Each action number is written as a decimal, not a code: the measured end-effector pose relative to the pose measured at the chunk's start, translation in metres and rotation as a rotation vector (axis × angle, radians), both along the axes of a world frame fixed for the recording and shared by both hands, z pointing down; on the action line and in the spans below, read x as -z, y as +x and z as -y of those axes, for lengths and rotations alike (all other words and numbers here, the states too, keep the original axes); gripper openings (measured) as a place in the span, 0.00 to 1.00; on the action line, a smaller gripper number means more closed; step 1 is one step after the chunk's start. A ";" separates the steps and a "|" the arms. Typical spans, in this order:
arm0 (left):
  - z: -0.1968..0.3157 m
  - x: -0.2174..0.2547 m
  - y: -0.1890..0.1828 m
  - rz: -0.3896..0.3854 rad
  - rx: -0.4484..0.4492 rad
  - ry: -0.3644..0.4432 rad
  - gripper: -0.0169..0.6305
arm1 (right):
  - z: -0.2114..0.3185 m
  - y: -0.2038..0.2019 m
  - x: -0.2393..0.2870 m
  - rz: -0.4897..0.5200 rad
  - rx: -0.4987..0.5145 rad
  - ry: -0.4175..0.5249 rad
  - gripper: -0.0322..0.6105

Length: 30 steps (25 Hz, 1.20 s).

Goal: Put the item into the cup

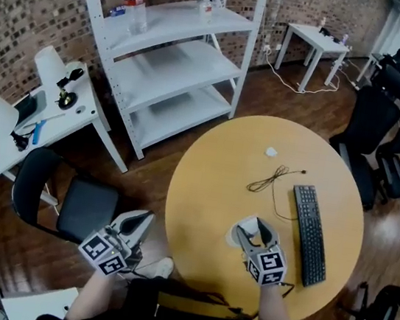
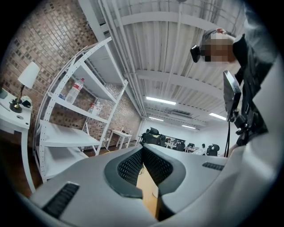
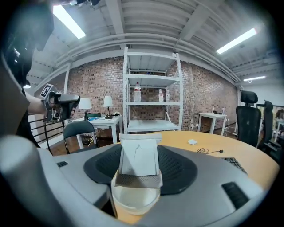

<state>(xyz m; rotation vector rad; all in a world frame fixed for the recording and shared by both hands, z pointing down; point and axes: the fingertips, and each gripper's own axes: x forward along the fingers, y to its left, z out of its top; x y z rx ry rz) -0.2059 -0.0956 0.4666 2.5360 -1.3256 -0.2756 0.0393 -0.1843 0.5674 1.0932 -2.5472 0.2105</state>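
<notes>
A white paper cup point(image 3: 135, 199) stands on the round yellow table point(image 1: 211, 187), close to its near edge. My right gripper point(image 1: 255, 227) hangs right over the cup point(image 1: 237, 237). It is shut on a flat white packet point(image 3: 138, 155) that stands upright between the jaws, its crimped lower end at the cup's mouth. My left gripper point(image 1: 143, 218) is held off the table's left side, above the floor. In the left gripper view its jaws point(image 2: 142, 150) meet at the tips with nothing between them.
On the table lie a black keyboard point(image 1: 309, 234) at the right, a coiled black cable point(image 1: 271, 180) and a small white scrap point(image 1: 271, 152) farther back. A black chair point(image 1: 67, 199) stands left of the table, with white shelving point(image 1: 173, 62) behind it.
</notes>
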 end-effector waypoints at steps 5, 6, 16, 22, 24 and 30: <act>-0.004 -0.007 -0.016 0.009 0.017 -0.021 0.02 | -0.006 -0.005 -0.014 0.043 0.003 -0.054 0.57; -0.004 -0.007 -0.016 0.009 0.014 -0.022 0.02 | -0.007 -0.005 -0.016 0.034 -0.001 -0.051 0.57; 0.015 0.003 0.010 0.010 -0.078 0.013 0.02 | -0.017 0.016 0.034 0.129 -0.066 0.049 0.57; 0.033 0.008 0.043 0.008 -0.178 0.058 0.02 | -0.042 0.073 0.113 0.367 -0.181 0.230 0.45; 0.034 0.011 0.055 0.010 -0.216 0.063 0.02 | -0.057 0.097 0.136 0.389 -0.248 0.304 0.45; 0.035 0.013 0.092 0.011 -0.316 0.061 0.02 | -0.109 0.182 0.166 0.361 -0.552 0.464 0.33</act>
